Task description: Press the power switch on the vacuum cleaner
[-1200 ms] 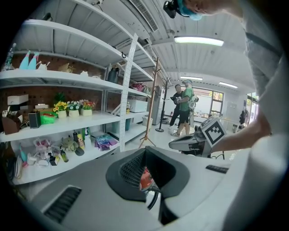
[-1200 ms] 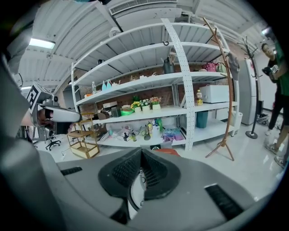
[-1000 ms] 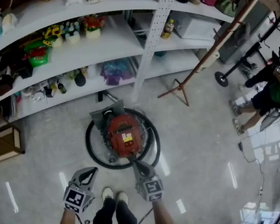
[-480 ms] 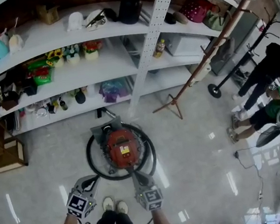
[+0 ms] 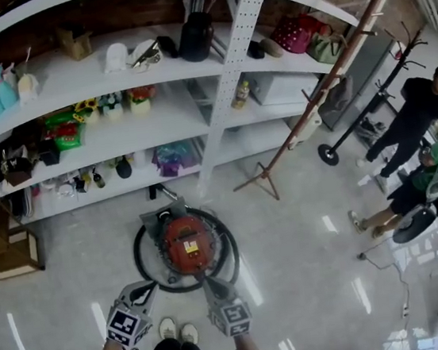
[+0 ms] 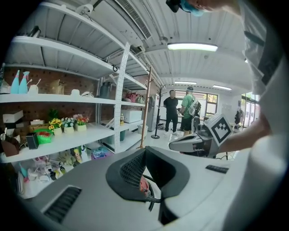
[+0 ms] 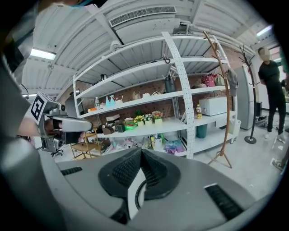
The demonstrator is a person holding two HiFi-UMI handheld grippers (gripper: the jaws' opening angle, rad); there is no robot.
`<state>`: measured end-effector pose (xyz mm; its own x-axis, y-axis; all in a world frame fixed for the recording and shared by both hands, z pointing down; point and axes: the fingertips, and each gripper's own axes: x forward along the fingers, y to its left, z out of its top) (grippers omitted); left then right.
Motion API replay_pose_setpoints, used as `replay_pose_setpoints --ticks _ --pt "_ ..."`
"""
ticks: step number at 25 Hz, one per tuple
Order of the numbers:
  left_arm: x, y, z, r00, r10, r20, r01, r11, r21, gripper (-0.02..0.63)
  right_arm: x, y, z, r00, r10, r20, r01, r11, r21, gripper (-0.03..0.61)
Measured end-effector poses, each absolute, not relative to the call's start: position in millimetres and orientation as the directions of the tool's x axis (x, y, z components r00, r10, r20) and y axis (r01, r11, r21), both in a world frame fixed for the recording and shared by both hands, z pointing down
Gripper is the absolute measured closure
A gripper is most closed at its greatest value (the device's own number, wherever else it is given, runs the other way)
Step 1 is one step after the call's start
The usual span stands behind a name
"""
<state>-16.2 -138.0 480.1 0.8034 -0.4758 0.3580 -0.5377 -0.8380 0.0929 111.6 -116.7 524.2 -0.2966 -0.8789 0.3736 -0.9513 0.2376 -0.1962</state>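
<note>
- Head view showed the red vacuum cleaner (image 5: pixel 188 245) standing on the floor (image 5: pixel 305 223) in front of the shelves (image 5: pixel 157 130). Its black hose (image 5: pixel 142 262) was looped in a ring around it.
- The right gripper (image 5: pixel 206 280) was over the near edge of that ring, close to the red body. We could not tell whether it touched anything.
- The left gripper (image 5: pixel 144 286) hung near the ring's left rim.
- Each gripper view showed its jaws closed tip to tip with nothing between them (left gripper (image 6: pixel 144 153), right gripper (image 7: pixel 141 153)).
- We could not make out the power switch on the body. Only a pale label (image 5: pixel 189 248) showed on top.
- We judged the closed right tips a good blunt prod.
- The push should be short, square and straight down on the switch, clear of the hose, so the canister does not roll.
</note>
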Motion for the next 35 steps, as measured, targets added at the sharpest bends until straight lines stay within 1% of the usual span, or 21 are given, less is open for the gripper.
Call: replay_pose_setpoints --ticks 8,12,21,35 --pt "-14 -138 459 0.805 -0.487 0.34 -0.541 -0.837 0.082 0.621 111 -116 503 -0.301 -0.885 0.354 -0.949 0.243 -0.2 0.568" --pt "-14 -135 452 0.806 -0.484 0.341 -0.538 -0.839 0.08 0.621 111 -112 499 -0.3 -0.878 0.374 -0.951 0.244 -0.189 0.568" --pt "-4 -132 418 0.811 -0.499 0.305 -0.537 -0.842 0.049 0.621 120 -105 463 -0.298 -0.896 0.33 -0.951 0.248 -0.184 0.568" --pt "-9 -119 366 0.808 -0.529 0.261 -0.547 -0.837 -0.003 0.621 143 -80 402 -0.235 -0.937 0.26 -0.965 0.193 -0.177 0.568"
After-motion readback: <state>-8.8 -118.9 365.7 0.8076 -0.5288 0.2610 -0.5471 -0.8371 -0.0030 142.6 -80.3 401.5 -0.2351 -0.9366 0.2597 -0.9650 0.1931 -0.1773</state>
